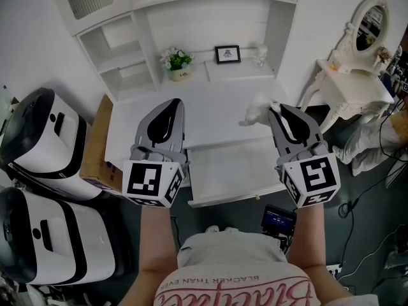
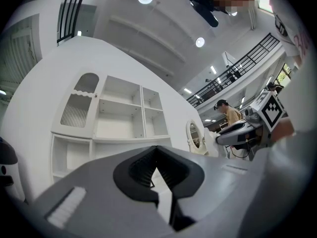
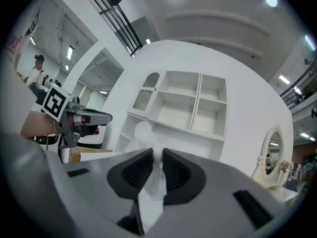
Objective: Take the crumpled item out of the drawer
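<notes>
The crumpled white tissue (image 1: 256,111) is out of the drawer (image 1: 237,198), pinched at the tip of the right gripper (image 1: 276,109) and bunching out to that gripper's left, above the white desk top (image 1: 210,104). The right gripper view tells more: the two black pads are closed on a fold of the tissue, with a tuft standing up beyond the tips and a tail hanging back between the jaws. The left gripper (image 1: 173,101) is level with the right one and well apart from it. Its own view shows the jaw tips meeting, with nothing between them.

Only the head view shows the one drawer, pulled out and lying between the two grippers, nearer the person than their tips. Its inside looks bare white, though its near edge is partly cut off by the marker cubes.

Beyond the grippers, at the back of the desk, stand one potted plant (image 1: 176,61), one small framed picture (image 1: 227,54) and a pale object (image 1: 260,55) too small to name. Left of the left gripper are one cardboard box (image 1: 95,142) and two bulky white-and-black cases (image 1: 39,139); I can't say what kind. Right of the right gripper is a white dressing table (image 1: 347,85) with an oval mirror.

The left gripper view alone shows a distant person (image 2: 228,113) beneath a railed balcony.
</notes>
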